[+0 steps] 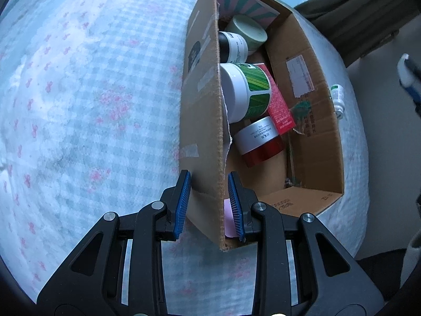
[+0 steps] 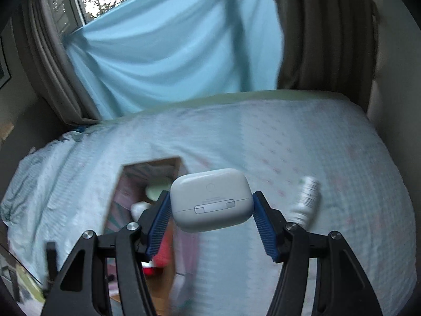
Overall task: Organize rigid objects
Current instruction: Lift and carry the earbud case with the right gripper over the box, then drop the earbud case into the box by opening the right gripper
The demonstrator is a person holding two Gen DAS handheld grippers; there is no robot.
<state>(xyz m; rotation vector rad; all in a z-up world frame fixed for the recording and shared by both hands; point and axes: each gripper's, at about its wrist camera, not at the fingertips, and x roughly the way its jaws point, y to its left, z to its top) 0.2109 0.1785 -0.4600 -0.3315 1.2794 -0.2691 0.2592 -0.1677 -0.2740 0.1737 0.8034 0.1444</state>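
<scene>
A cardboard box [image 1: 202, 110] stands on the bed, holding several jars: a green-leaf jar [image 1: 247, 90], a silver-and-red jar [image 1: 259, 141], a black-and-white jar [image 1: 232, 46], a pale green jar [image 1: 247, 30] and a red carton [image 1: 280, 105]. My left gripper [image 1: 209, 205] straddles the box's near wall, pads on either side, with a small gap to the wall. My right gripper [image 2: 210, 221] is shut on a white earbud case [image 2: 210, 200], held above the bed beside the blurred box [image 2: 147, 184].
A small white bottle with green print lies on the bed right of the box [image 1: 338, 100], also blurred in the right wrist view [image 2: 306, 197]. The checked bedspread [image 1: 92, 105] covers the bed. Blue cloth [image 2: 171, 52] and curtains hang behind. The bed edge drops at right.
</scene>
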